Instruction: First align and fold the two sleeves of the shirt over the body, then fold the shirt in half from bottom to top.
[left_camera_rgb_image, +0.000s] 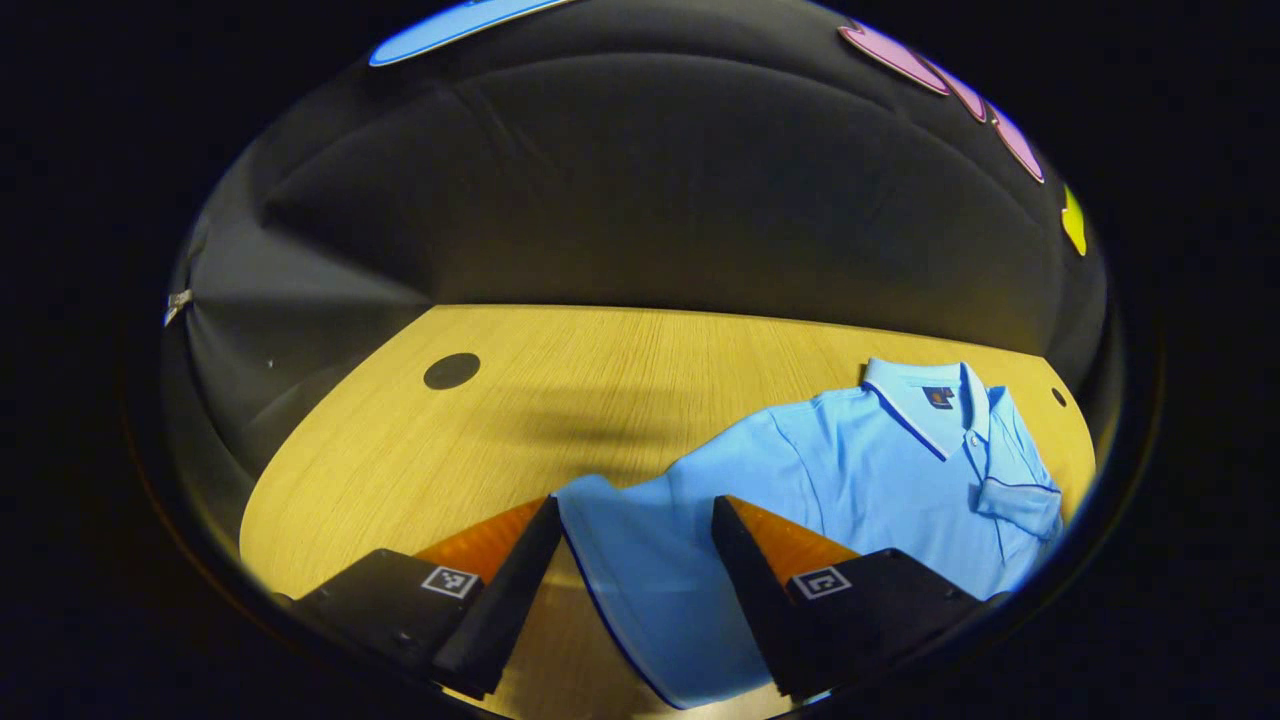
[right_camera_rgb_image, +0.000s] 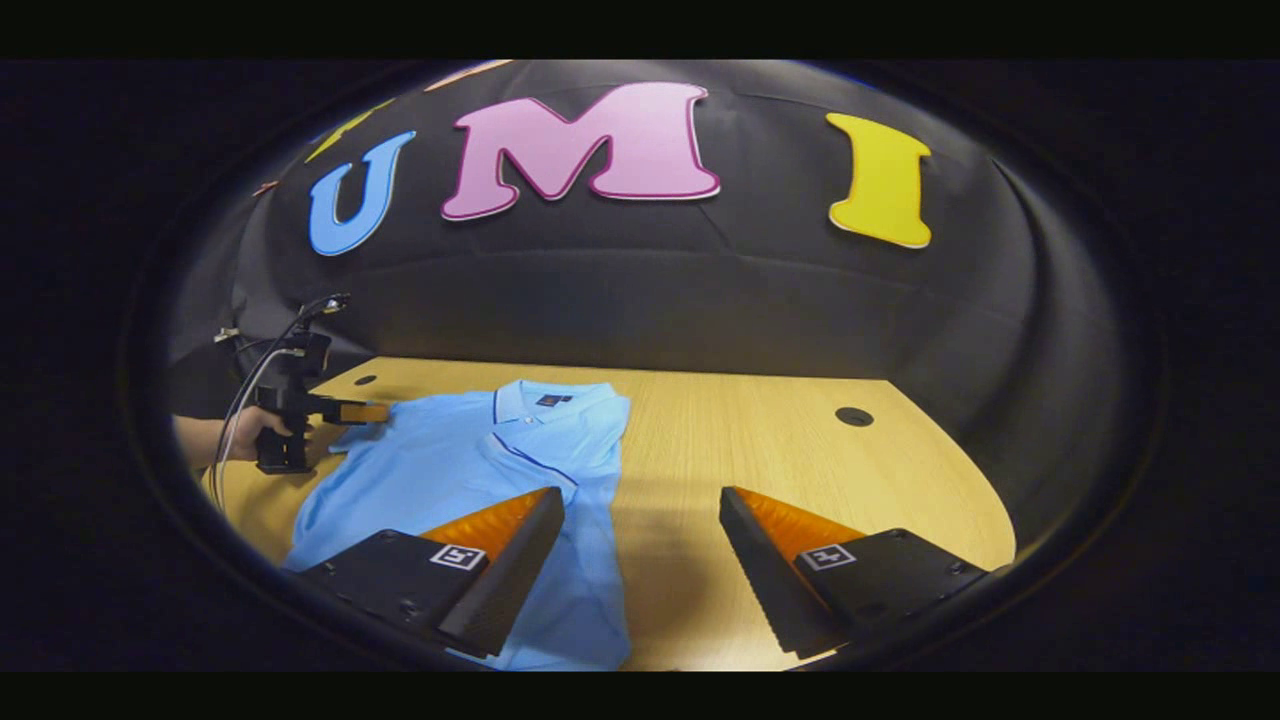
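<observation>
A light blue polo shirt (left_camera_rgb_image: 850, 470) lies flat on the wooden table (left_camera_rgb_image: 560, 400), collar (left_camera_rgb_image: 930, 400) toward the wall. In the left gripper view its outstretched sleeve (left_camera_rgb_image: 640, 580) lies between and below the fingers of my open left gripper (left_camera_rgb_image: 635, 505). The other sleeve (left_camera_rgb_image: 1020, 500) is folded over the body. In the right gripper view the shirt (right_camera_rgb_image: 440, 465) sits left of centre. My right gripper (right_camera_rgb_image: 640, 500) is open over its straight folded edge, one finger above the cloth, the other above bare table. A hand (right_camera_rgb_image: 235, 435) holds the left gripper (right_camera_rgb_image: 365, 412) at the shirt's far sleeve.
Round dark holes are set in the tabletop (left_camera_rgb_image: 451, 370) (right_camera_rgb_image: 853, 416). The black cloth wall rises right behind the table's far edge. Cables (right_camera_rgb_image: 250, 380) trail from the left gripper. Bare wood (right_camera_rgb_image: 800, 470) stretches to the right of the shirt.
</observation>
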